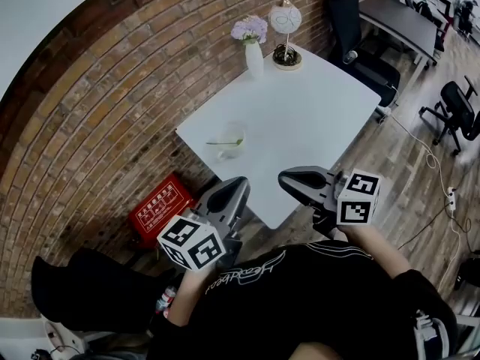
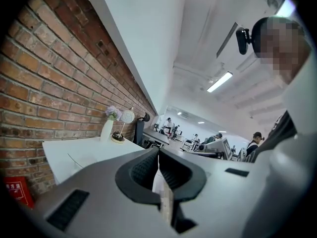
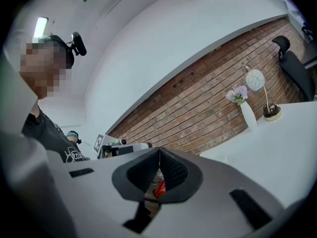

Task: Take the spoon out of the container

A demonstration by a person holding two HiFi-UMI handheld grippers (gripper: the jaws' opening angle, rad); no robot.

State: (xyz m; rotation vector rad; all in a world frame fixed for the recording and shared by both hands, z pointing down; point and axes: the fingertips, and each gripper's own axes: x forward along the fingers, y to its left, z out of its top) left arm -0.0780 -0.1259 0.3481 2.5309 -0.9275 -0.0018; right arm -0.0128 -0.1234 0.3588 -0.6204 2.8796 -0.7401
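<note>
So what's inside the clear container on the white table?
A thin, greenish spoon lies in the clear container, its handle pointing left. Nothing covers it. The container is too small in the head view to tell whether it holds anything else, such as liquid.

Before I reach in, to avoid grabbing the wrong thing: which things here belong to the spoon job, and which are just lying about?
For the job: spoon; clear container; white table.

Lying about: vase of flowers; round table lamp; red box on the floor; black office chair.
</note>
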